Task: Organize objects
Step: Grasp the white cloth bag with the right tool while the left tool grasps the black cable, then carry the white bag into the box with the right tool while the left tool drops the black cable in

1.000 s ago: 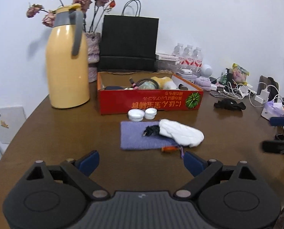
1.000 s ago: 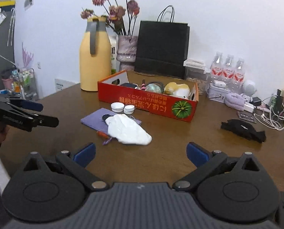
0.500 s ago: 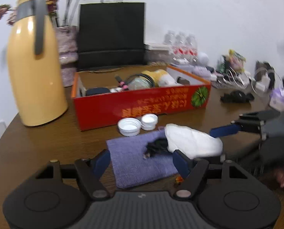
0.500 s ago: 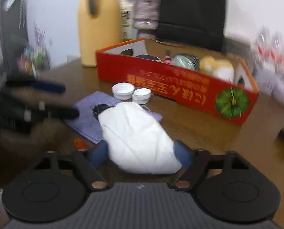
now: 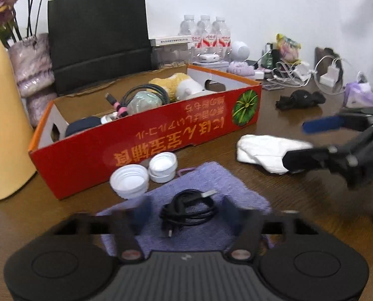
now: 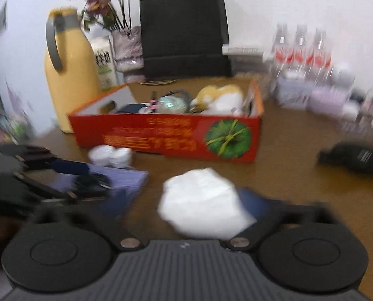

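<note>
Left wrist: black cable (image 5: 186, 207) between left claw (image 5: 186, 209) fingers.

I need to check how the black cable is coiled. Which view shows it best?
The left wrist view: the black cable lies sharp and whole on the purple cloth, between the left gripper's fingers. The right wrist view shows it only as a small dark blur, partly hidden by that gripper.

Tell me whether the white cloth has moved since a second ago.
Yes. The white cloth has left the purple towel, uncovering the black cable, and shifted right along the red box, between the right gripper fingers.
</note>
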### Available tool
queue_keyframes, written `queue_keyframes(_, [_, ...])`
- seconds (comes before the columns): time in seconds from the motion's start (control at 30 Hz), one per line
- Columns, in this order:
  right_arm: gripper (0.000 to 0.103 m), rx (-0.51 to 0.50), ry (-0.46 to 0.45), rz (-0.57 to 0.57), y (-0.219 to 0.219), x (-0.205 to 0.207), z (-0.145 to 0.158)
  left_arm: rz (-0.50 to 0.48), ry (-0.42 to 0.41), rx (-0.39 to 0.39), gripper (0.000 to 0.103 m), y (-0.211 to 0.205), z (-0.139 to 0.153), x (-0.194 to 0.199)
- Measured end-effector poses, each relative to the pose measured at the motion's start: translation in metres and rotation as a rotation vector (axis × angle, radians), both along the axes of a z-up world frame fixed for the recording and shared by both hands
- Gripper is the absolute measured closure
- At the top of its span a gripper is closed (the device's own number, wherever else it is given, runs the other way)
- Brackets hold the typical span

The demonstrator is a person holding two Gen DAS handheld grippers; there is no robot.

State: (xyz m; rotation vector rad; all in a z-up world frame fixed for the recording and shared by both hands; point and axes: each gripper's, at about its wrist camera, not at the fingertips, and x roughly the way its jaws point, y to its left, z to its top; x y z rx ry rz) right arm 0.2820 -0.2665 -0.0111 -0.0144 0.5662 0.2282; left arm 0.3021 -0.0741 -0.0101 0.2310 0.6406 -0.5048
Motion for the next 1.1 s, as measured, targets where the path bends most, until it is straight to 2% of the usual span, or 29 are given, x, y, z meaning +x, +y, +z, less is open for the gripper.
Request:
queue_keyframes(0.07, [0.000,-0.079,0.030,0.011,0.001,0.011,-0.001,0.009,-0.027,0.012,0.059,0.000,0.000,-0.004])
queue_keyframes(0.13, [0.001,-0.087,0.082,0.024,-0.003,0.025,-0.006,0.021,-0.062,0.025,0.059,0.000,0.002,-0.009])
queue_keyframes(0.17, [0.008,-0.079,0.115,0.033,-0.006,0.033,-0.009,0.026,-0.068,0.014,0.059,0.001,0.005,-0.012])
queue_keyframes(0.2, [0.019,-0.064,0.147,0.034,-0.009,0.040,-0.013,0.034,-0.076,-0.006,0.059,0.003,0.010,-0.015])
queue_keyframes(0.23, [0.021,-0.052,0.157,0.034,-0.011,0.041,-0.015,0.049,-0.086,-0.022,0.059,0.006,0.014,-0.019])
queue_keyframes(0.27, [0.029,-0.048,0.152,0.028,-0.011,0.041,-0.015,0.067,-0.095,-0.036,0.059,0.009,0.020,-0.024])
queue_keyframes(0.37, [0.033,-0.019,0.153,0.052,-0.009,0.029,-0.013,0.119,-0.093,-0.092,0.059,0.019,0.035,-0.038])
queue_keyframes(0.4, [0.043,-0.017,0.149,0.064,-0.006,0.024,-0.013,0.139,-0.071,-0.111,0.059,0.022,0.040,-0.041])
queue_keyframes(0.43, [0.045,-0.032,0.147,0.068,-0.001,0.018,-0.012,0.171,-0.049,-0.120,0.059,0.024,0.045,-0.045])
queue_keyframes(0.47, [0.058,-0.051,0.145,0.068,0.005,0.010,-0.011,0.199,-0.041,-0.125,0.059,0.026,0.050,-0.049])
queue_keyframes(0.5, [0.061,-0.055,0.146,0.068,0.009,0.003,-0.010,0.216,-0.043,-0.130,0.059,0.028,0.054,-0.055])
queue_keyframes(0.63, [0.066,0.008,0.138,0.038,0.011,-0.037,-0.005,0.267,-0.065,-0.180,0.059,0.039,0.071,-0.087])
queue_keyframes(0.73, [0.066,0.071,0.074,0.024,0.013,-0.091,0.015,0.288,-0.077,-0.218,0.059,0.048,0.079,-0.122])
queue_keyframes(0.87, [0.063,0.169,0.028,0.082,0.019,-0.159,0.031,0.245,-0.019,-0.233,0.059,0.047,0.073,-0.161])
queue_keyframes(0.97, [0.063,0.290,0.036,0.138,0.008,-0.178,0.036,0.215,-0.022,-0.204,0.059,0.038,0.071,-0.174])
queue_keyframes(1.03, [0.063,0.287,0.023,0.099,0.000,-0.182,0.043,0.208,-0.031,-0.199,0.059,0.034,0.070,-0.176])
queue_keyframes(1.1, [0.063,0.351,0.012,0.090,-0.010,-0.184,0.048,0.207,-0.037,-0.209,0.059,0.034,0.072,-0.176])
